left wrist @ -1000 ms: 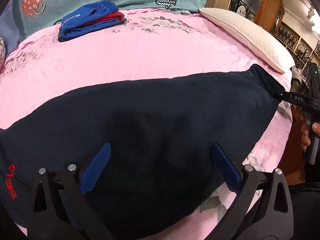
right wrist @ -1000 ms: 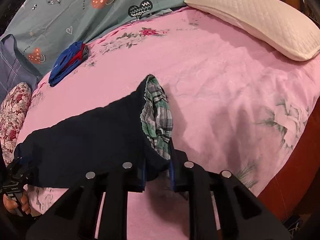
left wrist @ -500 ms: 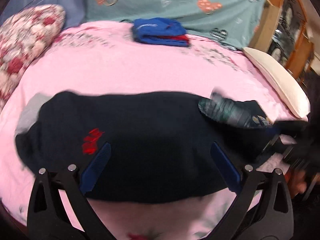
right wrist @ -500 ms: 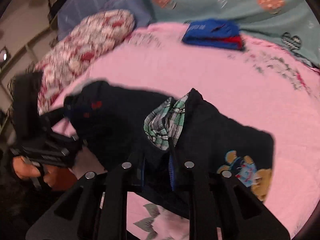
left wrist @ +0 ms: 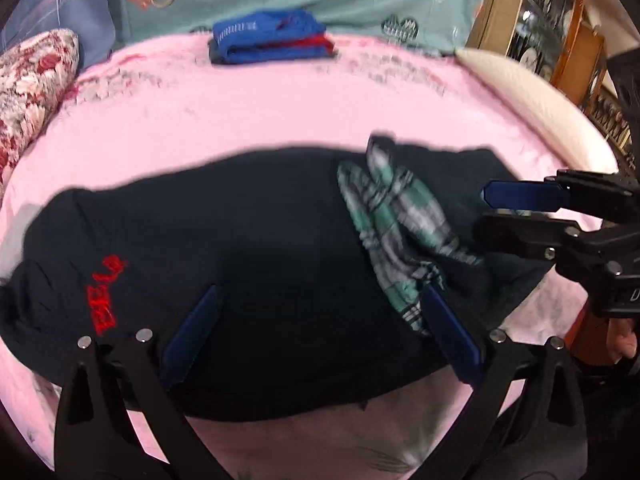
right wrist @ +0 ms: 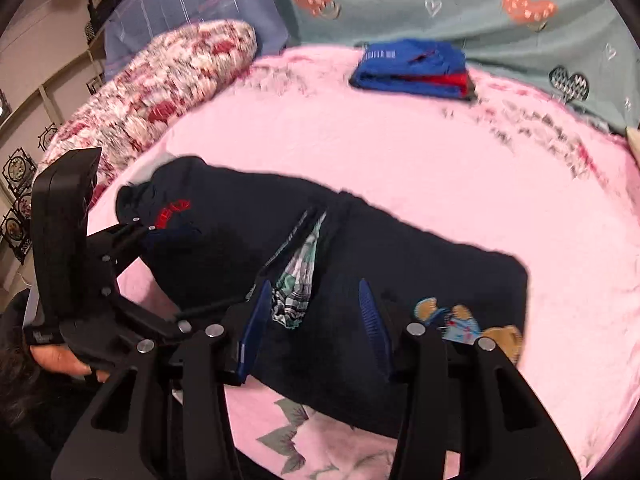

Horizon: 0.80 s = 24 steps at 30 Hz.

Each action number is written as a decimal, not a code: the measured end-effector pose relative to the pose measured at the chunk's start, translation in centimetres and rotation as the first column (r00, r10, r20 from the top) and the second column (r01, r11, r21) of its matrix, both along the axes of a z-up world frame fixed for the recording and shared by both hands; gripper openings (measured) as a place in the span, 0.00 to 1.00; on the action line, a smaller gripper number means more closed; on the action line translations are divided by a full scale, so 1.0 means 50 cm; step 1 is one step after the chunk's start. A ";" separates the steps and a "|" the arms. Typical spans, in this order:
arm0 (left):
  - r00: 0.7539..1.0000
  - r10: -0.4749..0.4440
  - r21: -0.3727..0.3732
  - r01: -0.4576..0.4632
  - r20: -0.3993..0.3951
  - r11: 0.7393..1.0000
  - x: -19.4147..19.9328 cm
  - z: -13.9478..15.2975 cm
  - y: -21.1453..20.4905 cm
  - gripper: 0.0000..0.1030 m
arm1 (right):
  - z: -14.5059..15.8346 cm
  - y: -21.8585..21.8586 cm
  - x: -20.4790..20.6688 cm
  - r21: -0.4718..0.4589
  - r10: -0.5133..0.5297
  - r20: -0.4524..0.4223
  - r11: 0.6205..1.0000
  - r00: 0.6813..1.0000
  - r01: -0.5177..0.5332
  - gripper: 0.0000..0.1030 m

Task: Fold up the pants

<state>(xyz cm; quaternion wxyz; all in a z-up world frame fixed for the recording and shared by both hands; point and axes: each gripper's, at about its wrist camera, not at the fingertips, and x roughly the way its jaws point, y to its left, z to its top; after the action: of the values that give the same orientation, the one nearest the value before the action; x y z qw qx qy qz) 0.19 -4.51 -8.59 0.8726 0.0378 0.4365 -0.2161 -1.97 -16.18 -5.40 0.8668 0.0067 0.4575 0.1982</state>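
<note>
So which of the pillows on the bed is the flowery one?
The red-and-white floral pillow at the left edge of the pink bed. The other pillow, on the right side, is plain cream with no pattern.

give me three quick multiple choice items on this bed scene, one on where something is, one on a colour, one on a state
1. Where does the folded blue garment lie?
A. at the far side of the bed
B. on the white pillow
C. under the pants

2. What colour is the lettering on the dark pants?
A. yellow
B. red
C. white

3. How do the right gripper jaws stand?
A. shut on the pants
B. shut on the pillow
C. open

A: it sits by the teal bedding. B: red letters show near one end. C: a gap shows between them.
</note>
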 end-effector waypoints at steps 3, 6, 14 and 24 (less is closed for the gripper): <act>1.000 0.003 0.002 -0.003 0.009 1.000 -0.006 -0.002 0.010 0.98 | -0.030 0.013 0.027 0.039 0.038 -0.075 0.999 0.996 -0.035 0.12; 1.000 0.004 -0.002 -0.004 0.011 1.000 -0.006 -0.003 0.013 0.98 | -0.006 -0.011 0.026 0.131 0.033 -0.063 0.991 0.997 -0.025 0.05; 1.000 0.013 -0.010 -0.013 0.016 1.000 -0.003 0.000 0.016 0.98 | 0.038 0.020 0.010 0.171 0.102 -0.021 0.980 0.995 -0.097 0.05; 0.994 0.066 -0.071 -0.060 0.082 0.996 -0.012 0.061 0.064 0.98 | 0.044 -0.032 -0.010 0.146 0.067 -0.001 0.987 0.998 -0.066 0.41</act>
<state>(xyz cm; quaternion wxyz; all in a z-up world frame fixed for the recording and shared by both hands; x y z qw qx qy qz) -0.43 -1.33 -5.56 0.8974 0.0030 0.3926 -0.2013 -2.44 -17.79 -3.22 0.8555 0.0556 0.4444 0.2600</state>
